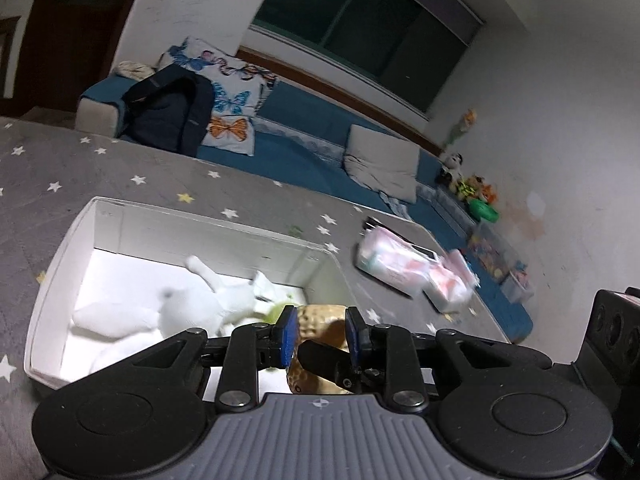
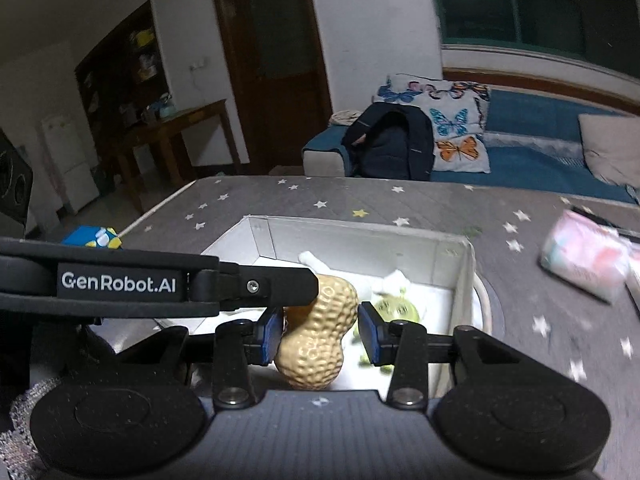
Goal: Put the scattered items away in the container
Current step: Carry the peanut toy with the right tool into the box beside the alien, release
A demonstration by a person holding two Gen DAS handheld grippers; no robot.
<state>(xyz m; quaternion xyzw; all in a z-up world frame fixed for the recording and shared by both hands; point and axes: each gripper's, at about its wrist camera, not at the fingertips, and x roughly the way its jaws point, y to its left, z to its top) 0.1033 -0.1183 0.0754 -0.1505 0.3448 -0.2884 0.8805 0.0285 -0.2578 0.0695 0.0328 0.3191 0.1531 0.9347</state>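
Observation:
A tan peanut-shaped toy (image 2: 316, 336) hangs over the near edge of the white box (image 2: 360, 232). My left gripper (image 1: 320, 334) is shut on the peanut toy (image 1: 316, 320); its black finger (image 2: 160, 284) crosses the right wrist view onto the toy's top. My right gripper (image 2: 322, 334) is open around the toy, its left pad touching and its right pad apart. In the box (image 1: 64, 248) lie a white plush toy (image 1: 200, 300) and a green toy (image 2: 394, 308).
The box sits on a grey star-patterned surface (image 1: 120, 160). Pink-and-white packets (image 1: 404, 264) lie to the right of the box, also in the right wrist view (image 2: 588, 258). A blue-yellow cube (image 2: 94, 237) lies at the left. A blue sofa (image 1: 304, 128) stands behind.

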